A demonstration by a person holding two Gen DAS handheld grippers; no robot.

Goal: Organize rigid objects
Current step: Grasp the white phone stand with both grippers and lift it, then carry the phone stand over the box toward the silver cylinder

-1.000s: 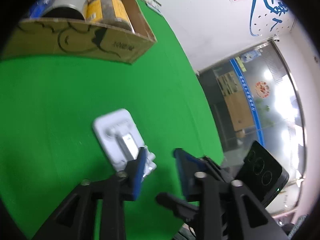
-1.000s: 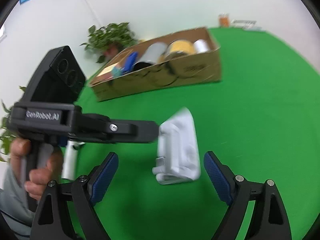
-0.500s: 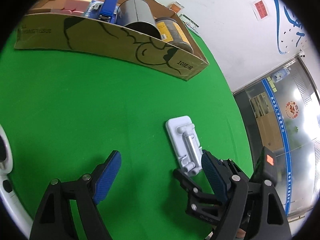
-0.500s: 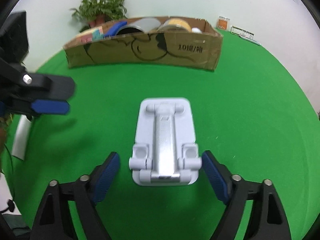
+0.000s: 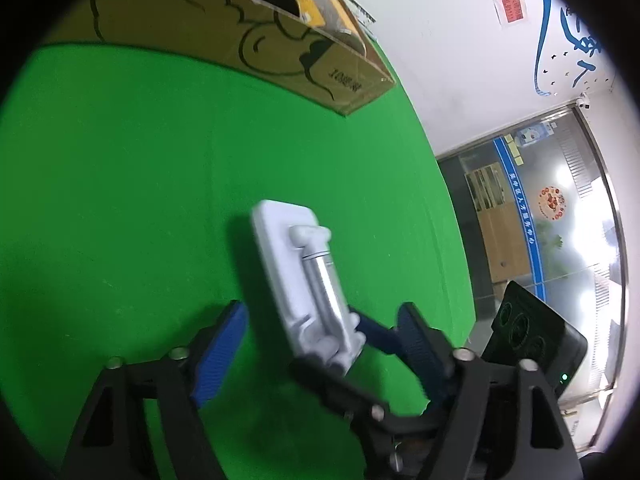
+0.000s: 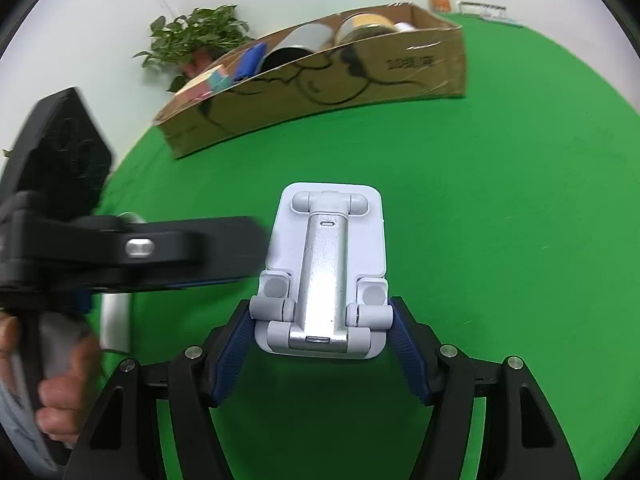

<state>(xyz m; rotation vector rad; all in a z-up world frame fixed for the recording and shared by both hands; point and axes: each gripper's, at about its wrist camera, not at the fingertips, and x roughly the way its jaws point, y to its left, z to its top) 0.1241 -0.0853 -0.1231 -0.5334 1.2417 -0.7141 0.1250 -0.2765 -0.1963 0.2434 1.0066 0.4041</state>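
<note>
A white folding phone stand [image 6: 326,268] with a silver arm is gripped at its near end by my right gripper [image 6: 322,338], whose blue pads press both sides. It is lifted and tilted over the green table. In the left wrist view the stand [image 5: 304,280] sits between my left gripper's open fingers [image 5: 320,340], which do not hold it; the right gripper's fingers [image 5: 380,336] clamp its near end there. The left gripper body [image 6: 132,248] shows at left in the right wrist view, blurred.
A long cardboard box [image 6: 320,80] at the table's far side holds cans, a blue item and coloured blocks; it also shows in the left wrist view [image 5: 240,36]. A potted plant [image 6: 196,40] stands behind it. The green table surface [image 6: 500,220] lies all around.
My right gripper has closed on the stand's near end and raised it. My left gripper has swung back in so its open fingers flank the stand.
</note>
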